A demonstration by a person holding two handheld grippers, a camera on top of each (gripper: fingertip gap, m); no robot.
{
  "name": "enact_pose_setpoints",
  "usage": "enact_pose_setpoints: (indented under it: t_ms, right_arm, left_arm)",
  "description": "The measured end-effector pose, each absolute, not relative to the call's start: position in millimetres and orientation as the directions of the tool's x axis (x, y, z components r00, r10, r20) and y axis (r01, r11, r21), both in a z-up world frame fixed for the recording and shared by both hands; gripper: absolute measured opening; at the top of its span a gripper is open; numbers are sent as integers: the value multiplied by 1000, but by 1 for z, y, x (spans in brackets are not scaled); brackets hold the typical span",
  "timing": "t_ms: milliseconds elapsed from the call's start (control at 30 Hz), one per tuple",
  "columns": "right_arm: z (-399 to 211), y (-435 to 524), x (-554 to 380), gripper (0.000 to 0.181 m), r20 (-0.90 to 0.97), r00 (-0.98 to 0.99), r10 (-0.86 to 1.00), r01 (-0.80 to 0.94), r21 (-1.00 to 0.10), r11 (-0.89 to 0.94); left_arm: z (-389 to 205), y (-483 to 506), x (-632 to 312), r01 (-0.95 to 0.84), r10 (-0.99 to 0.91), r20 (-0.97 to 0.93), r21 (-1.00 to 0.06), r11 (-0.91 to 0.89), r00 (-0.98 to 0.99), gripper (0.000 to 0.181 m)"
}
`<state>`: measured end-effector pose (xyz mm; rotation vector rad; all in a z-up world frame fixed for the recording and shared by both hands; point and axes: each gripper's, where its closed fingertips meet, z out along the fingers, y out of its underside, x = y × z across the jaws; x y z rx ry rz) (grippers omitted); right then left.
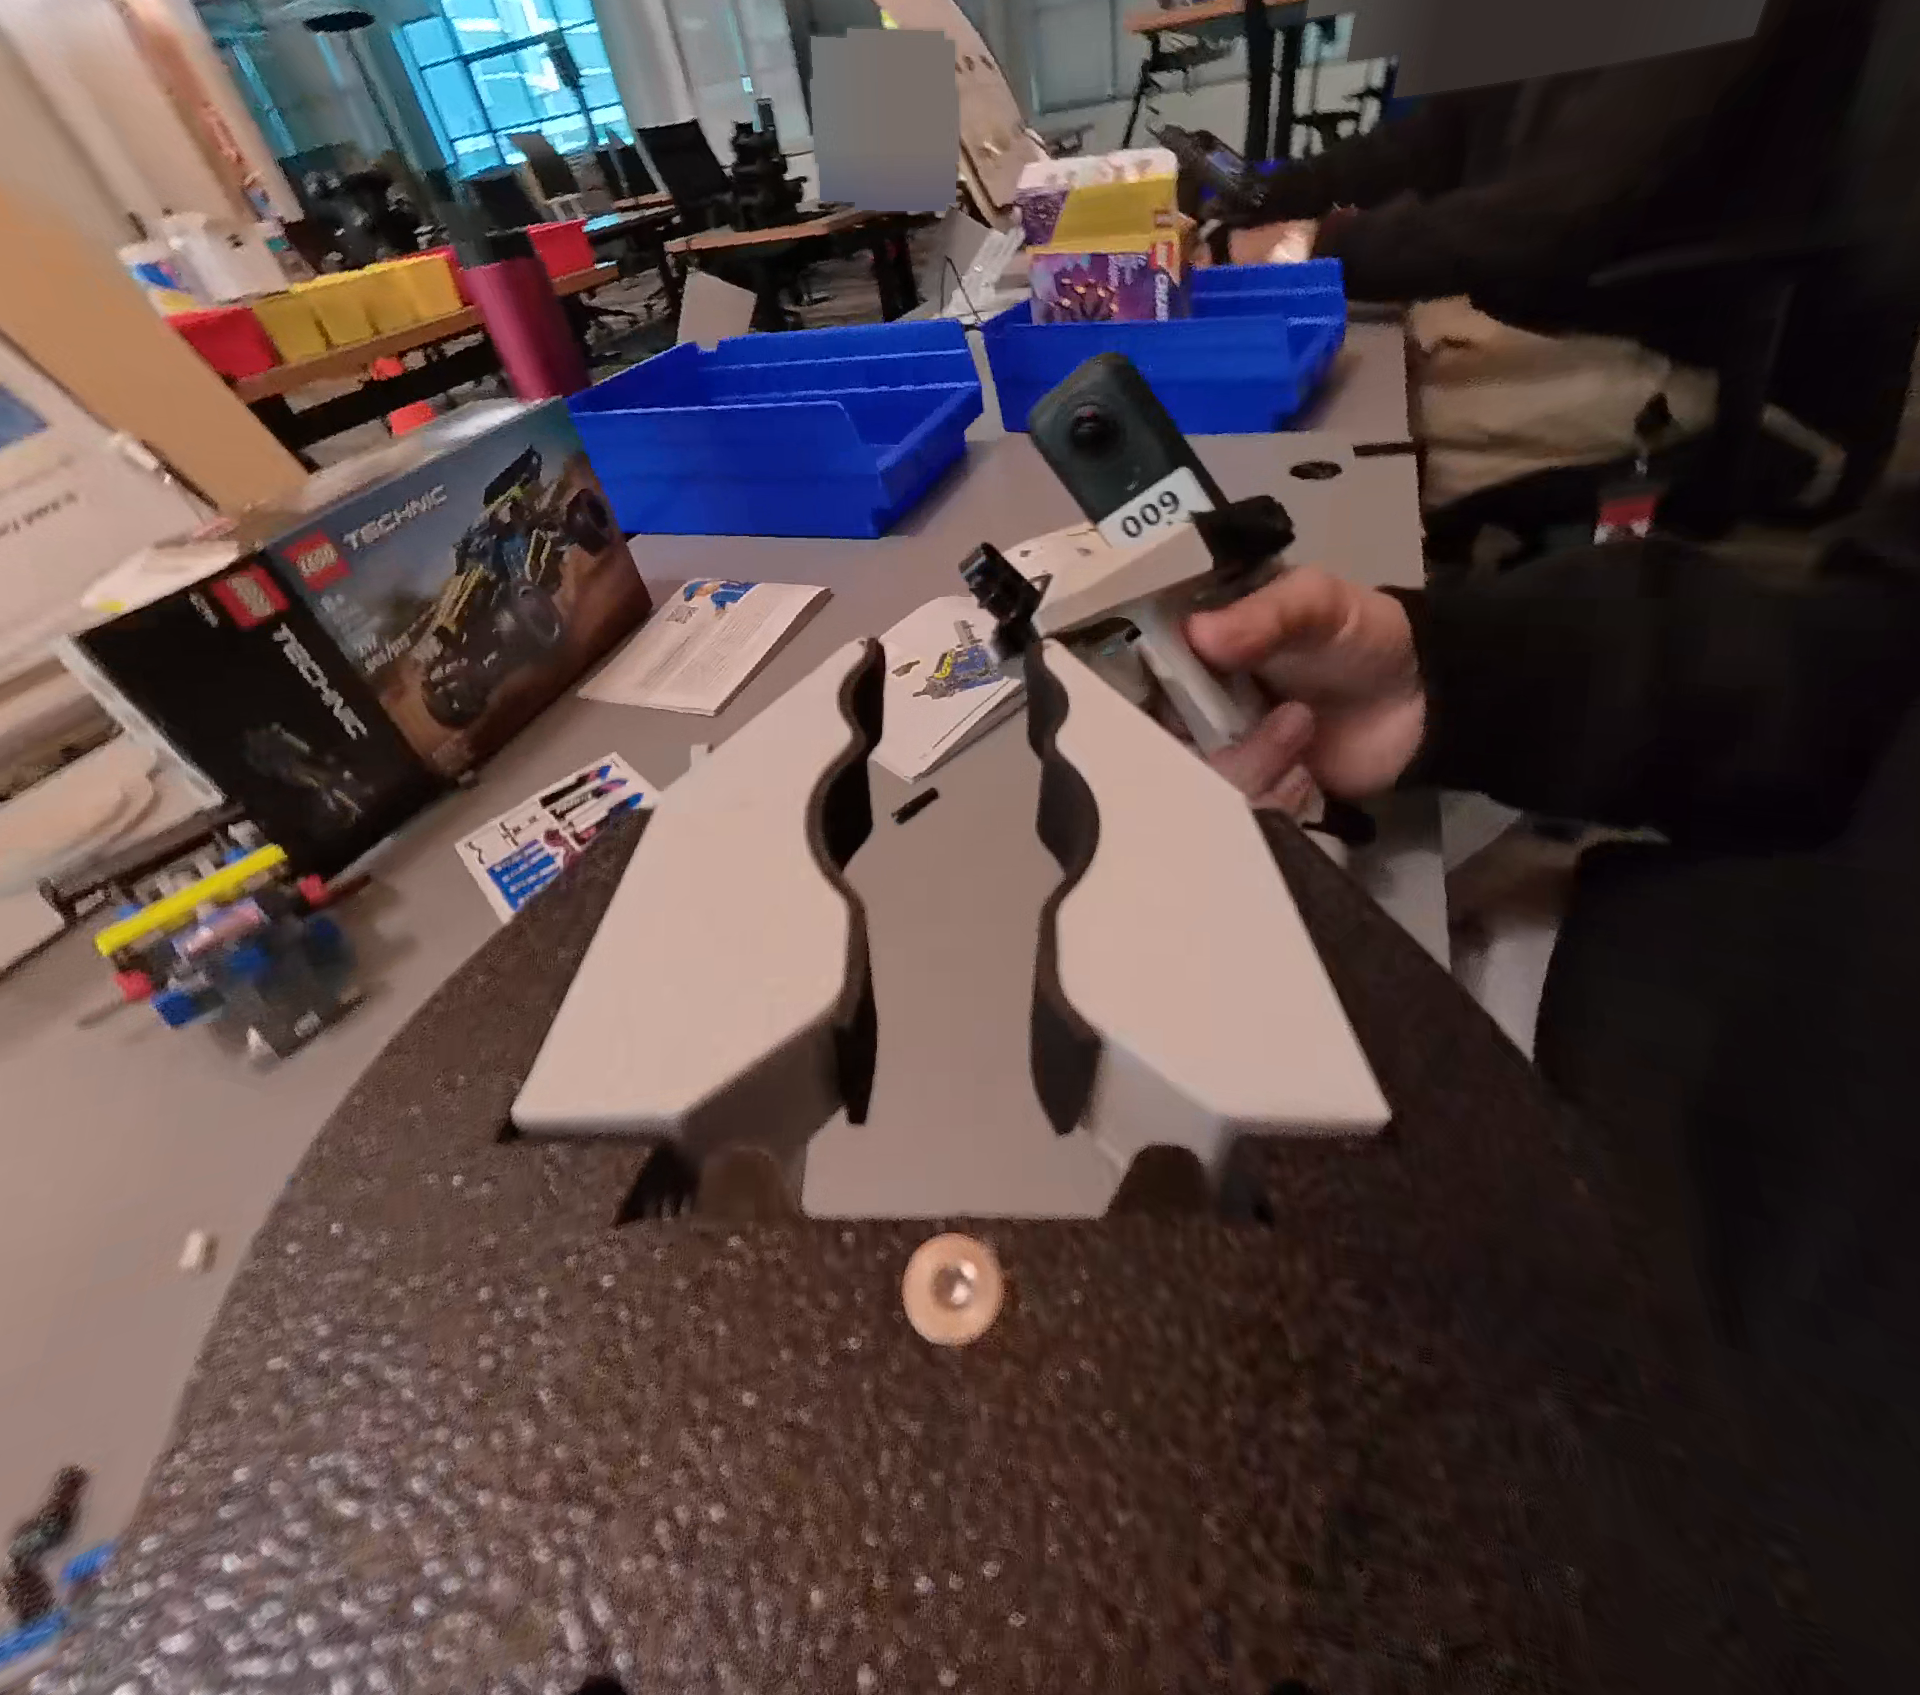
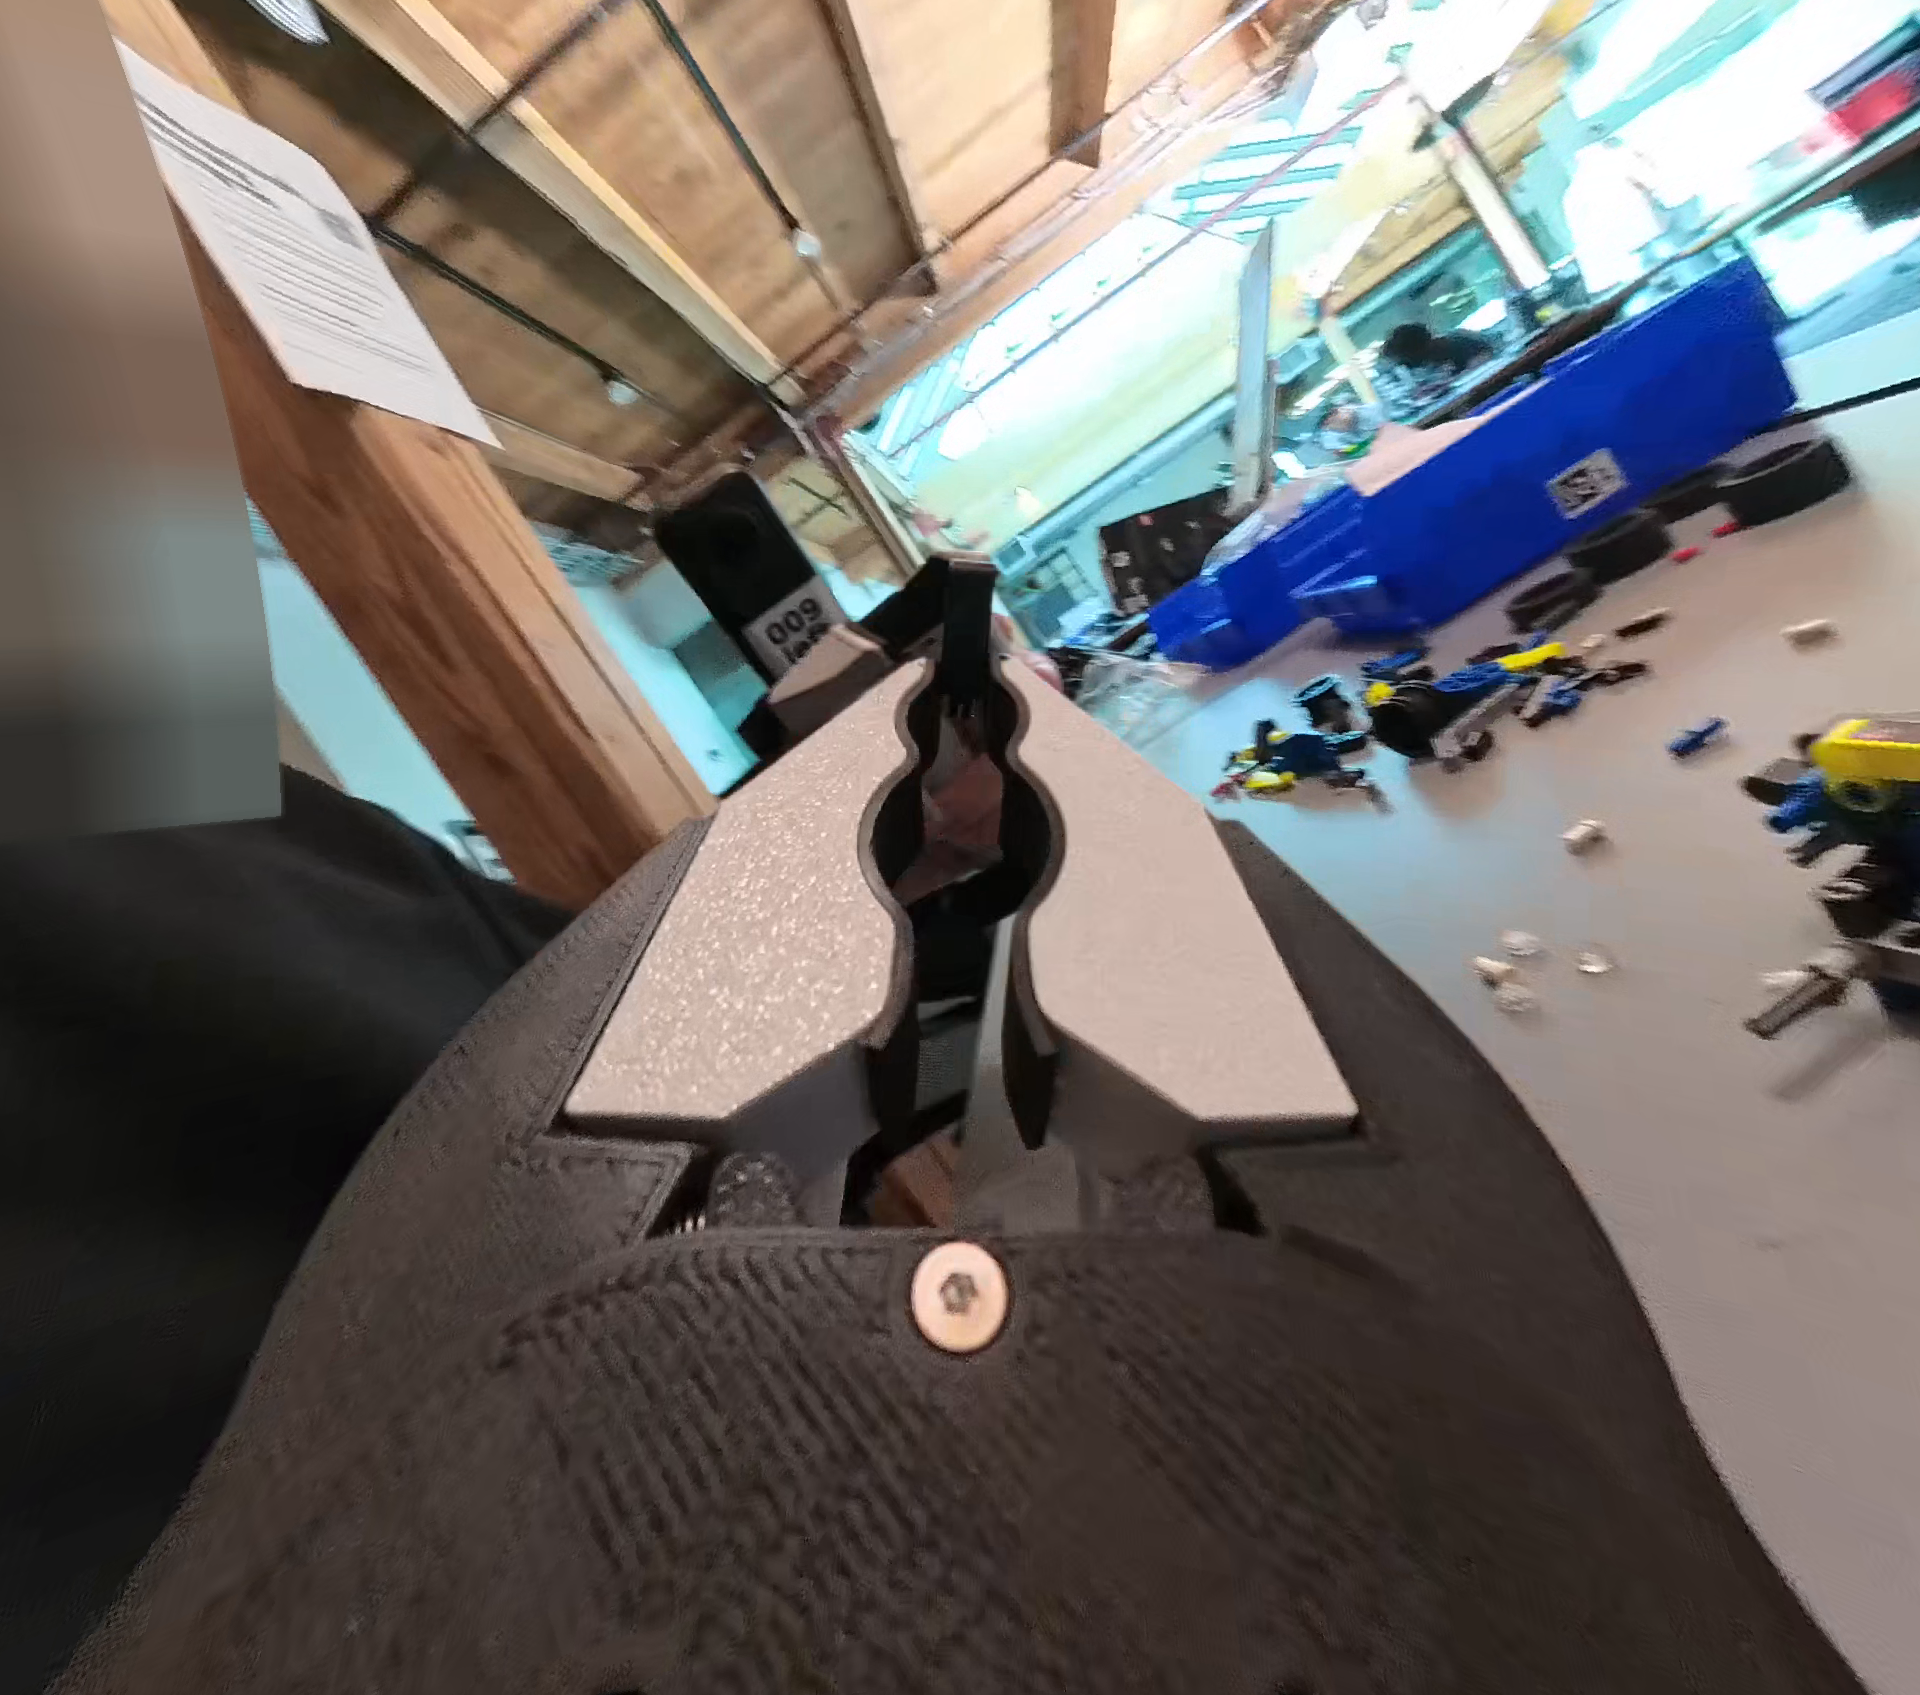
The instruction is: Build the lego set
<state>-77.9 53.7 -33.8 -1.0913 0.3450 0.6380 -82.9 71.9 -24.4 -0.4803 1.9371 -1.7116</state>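
Note:
My left gripper [image 1: 956, 669] is open and empty, held above the grey table [image 1: 156, 1178]. My right gripper [image 2: 966, 669] is shut on a thin black lego piece [image 2: 961, 606] that sticks out past its tips. In the left wrist view the right gripper [image 1: 1039, 580] is held by a hand just beyond my left fingertips, with the black piece [image 1: 1000, 601] at its tip. A partly built blue, yellow and black model [image 1: 218, 949] stands at the left. A small black pin [image 1: 914, 806] lies on the table between my left fingers.
A lego box [image 1: 416, 606], two open instruction booklets [image 1: 717, 637] and a sticker sheet [image 1: 561, 824] lie ahead. Blue bins [image 1: 790, 430] stand at the back. Loose pieces [image 2: 1434, 710] and black tyres [image 2: 1766, 482] are scattered on the table. A wooden post [image 2: 416, 606] stands at the left. The tips of both grippers are at nearly the same place.

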Motion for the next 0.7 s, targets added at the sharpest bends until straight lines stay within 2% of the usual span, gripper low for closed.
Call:
enact_pose_setpoints:
  t_ms: [233, 333, 500, 567, 700]
  right_arm:
    - [-27, 58, -89, 5, -598, 652, 465, -747, -612, 259]
    - [-29, 62, -93, 6, -606, 642, 470, -752, -617, 231]
    - [-25, 61, -94, 6, -611, 615, 499, -773, -592, 229]
    - [-20, 60, -97, 6, -618, 568, 544, -807, -550, 217]
    - [-10, 58, -102, 6, -619, 412, 669, -895, -410, 172]
  left_arm:
    - [-26, 62, -84, 121, -453, -210, -969, 217, -867, 25]
    - [-28, 57, -85, 34, -416, -104, -984, 173, -904, 25]
    - [-19, 60, -84, -154, -358, 143, -988, 0, -923, 18]
    - [-13, 63, -79, -218, -352, 229, -973, -71, -908, 18]
    - [-3, 65, -75, -254, -296, 287, -956, -145, -911, 18]
